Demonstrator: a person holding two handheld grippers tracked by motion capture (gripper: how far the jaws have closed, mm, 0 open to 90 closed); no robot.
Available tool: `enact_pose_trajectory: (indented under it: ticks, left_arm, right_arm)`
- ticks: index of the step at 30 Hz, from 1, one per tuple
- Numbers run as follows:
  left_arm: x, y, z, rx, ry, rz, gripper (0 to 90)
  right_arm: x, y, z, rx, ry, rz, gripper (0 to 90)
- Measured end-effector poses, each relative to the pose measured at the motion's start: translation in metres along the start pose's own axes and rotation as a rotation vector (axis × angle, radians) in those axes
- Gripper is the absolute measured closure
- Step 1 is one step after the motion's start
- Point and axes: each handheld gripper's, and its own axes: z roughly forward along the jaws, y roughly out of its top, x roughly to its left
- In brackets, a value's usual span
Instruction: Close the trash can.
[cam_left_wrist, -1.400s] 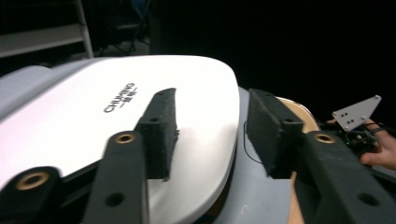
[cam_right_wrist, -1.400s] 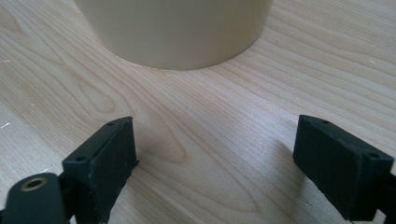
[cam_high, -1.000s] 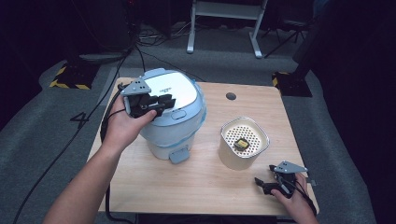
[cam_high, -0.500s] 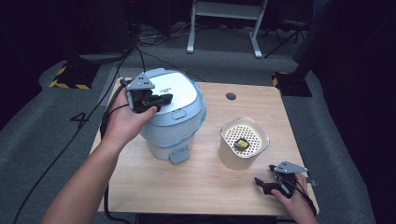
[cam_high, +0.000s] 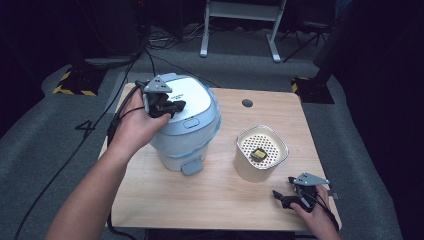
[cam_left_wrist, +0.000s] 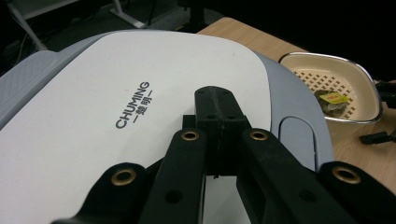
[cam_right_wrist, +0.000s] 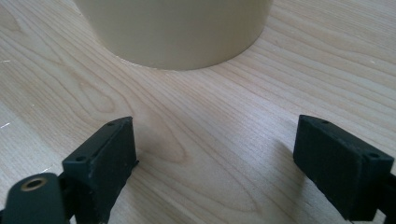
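While the left tongs (cam_high: 170, 106), just closed on nothing, rest on the rice cooker (cam_high: 192, 102) lid, likely to press it, the right tongs (cam_high: 282, 196) wait wide apart on the tabletop (cam_high: 210, 195), just before the cream basket (cam_high: 261, 150).

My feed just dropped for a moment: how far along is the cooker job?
Done: little that shows; the cooker lid is down. The basket with a small packet in it stands beside the cooker. In hand: the left tool, jaws just closed together with nothing between them, sits over the lid. Left: the right tool waits open near the basket.
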Motion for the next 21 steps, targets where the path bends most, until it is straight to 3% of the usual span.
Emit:
enact_pose_trajectory:
  ticks: [3,8,10,11,12,16,21]
  left_arm:
    - [-0.002,0.001,0.002,0.027,0.012,0.019,90.0]
    - [0.008,-0.005,0.003,-0.033,-0.049,-0.043,90.0]
    - [0.012,-0.009,0.004,-0.073,-0.070,-0.086,87.8]
    - [0.013,-0.011,0.004,-0.100,-0.049,-0.098,75.3]
    - [0.014,-0.012,0.004,-0.115,-0.033,-0.085,61.9]
    - [0.012,-0.017,0.001,-0.203,-0.053,-0.083,49.3]
    - [0.005,-0.022,-0.009,-0.234,-0.071,-0.057,42.9]
  right_arm:
    - [0.000,0.000,0.000,0.000,0.000,-0.001,13.0]
    - [0.000,0.000,0.000,0.000,0.000,-0.001,13.0]
    - [0.000,0.000,0.000,0.000,0.000,-0.001,13.0]
    - [0.000,0.000,0.000,0.000,0.000,-0.001,13.0]
    - [0.000,0.000,0.000,0.000,0.000,-0.001,13.0]
    - [0.000,0.000,0.000,0.000,0.000,-0.001,13.0]
    - [0.000,0.000,0.000,0.000,0.002,-0.003,12.9]
